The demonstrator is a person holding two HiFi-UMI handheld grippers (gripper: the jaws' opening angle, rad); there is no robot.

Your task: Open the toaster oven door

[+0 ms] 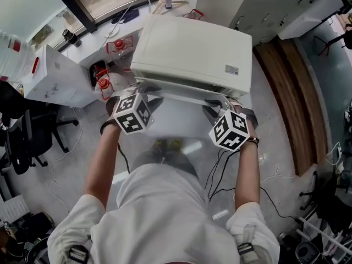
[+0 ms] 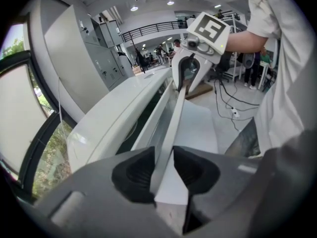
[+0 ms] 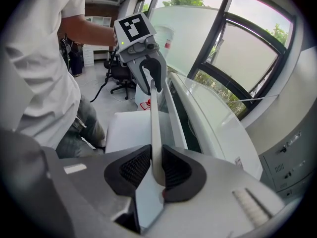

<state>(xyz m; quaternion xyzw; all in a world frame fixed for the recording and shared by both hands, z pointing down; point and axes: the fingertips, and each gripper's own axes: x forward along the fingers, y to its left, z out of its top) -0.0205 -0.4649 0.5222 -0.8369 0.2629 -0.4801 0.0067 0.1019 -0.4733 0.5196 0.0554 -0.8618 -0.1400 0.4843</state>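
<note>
A white toaster oven [image 1: 192,48] stands on a surface by the window, seen from above. Its door [image 2: 198,128] is tipped a little outward, with a dark gap along the top edge. The door's long white handle bar [image 1: 181,95] runs across the front. My left gripper [image 1: 131,91] is shut on the bar's left end; the handle [image 2: 177,118] passes between its pads [image 2: 132,175]. My right gripper [image 1: 228,106] is shut on the right end, where the handle [image 3: 154,118] is pinched between ribbed pads [image 3: 174,170]. Each gripper shows in the other's view: right gripper [image 2: 185,81], left gripper [image 3: 151,78].
A white box [image 1: 55,78] stands left of the oven, with red-capped items [image 1: 118,44] beside it. A black office chair [image 1: 27,136] sits at far left. Black cables [image 1: 220,175] trail on the floor under the arms. A wooden strip [image 1: 286,92] runs along the right.
</note>
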